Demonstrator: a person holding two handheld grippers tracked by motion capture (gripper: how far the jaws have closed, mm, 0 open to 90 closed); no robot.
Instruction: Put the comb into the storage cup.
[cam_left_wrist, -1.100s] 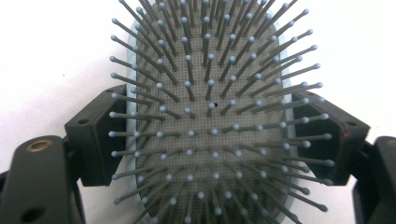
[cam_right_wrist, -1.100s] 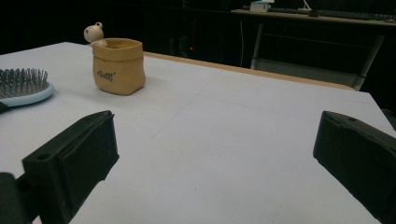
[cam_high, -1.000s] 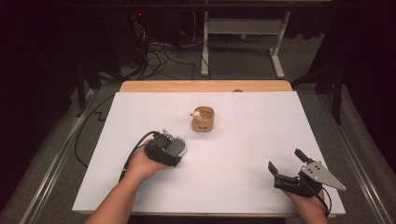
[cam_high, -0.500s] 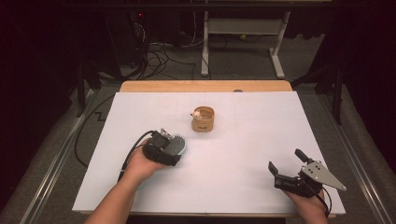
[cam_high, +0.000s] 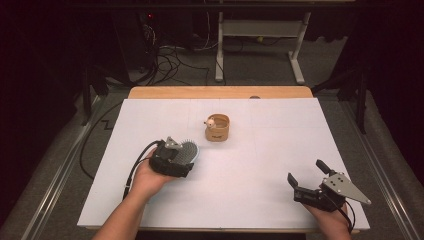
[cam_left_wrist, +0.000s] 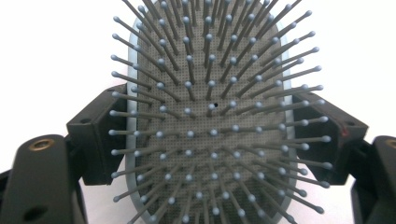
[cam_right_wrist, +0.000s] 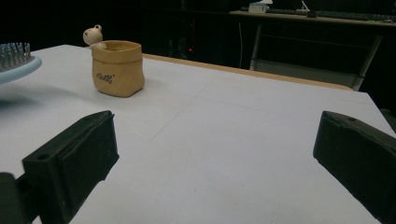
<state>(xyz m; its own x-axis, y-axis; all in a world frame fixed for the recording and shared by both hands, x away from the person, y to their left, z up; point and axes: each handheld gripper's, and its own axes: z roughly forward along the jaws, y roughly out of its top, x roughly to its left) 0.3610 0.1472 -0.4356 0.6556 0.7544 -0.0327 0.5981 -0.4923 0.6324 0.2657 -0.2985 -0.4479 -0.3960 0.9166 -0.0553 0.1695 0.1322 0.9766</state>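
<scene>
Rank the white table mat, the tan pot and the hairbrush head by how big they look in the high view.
1. White table mat, by far the largest.
2. Tan pot and hairbrush head look about alike; the left tongs grip the brush and cover part of it, so I won't rank those two.

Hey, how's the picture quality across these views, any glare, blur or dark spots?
High view: the white table is evenly lit, the room behind falls to near black. Left gripper view: the table behind the hairbrush is blown out to pure white, bristles sharp in mid-frame, softer toward the bottom edge. Right gripper view: the tan pot is fairly sharp, casting a soft shadow; the near jaws are blurred.
</scene>
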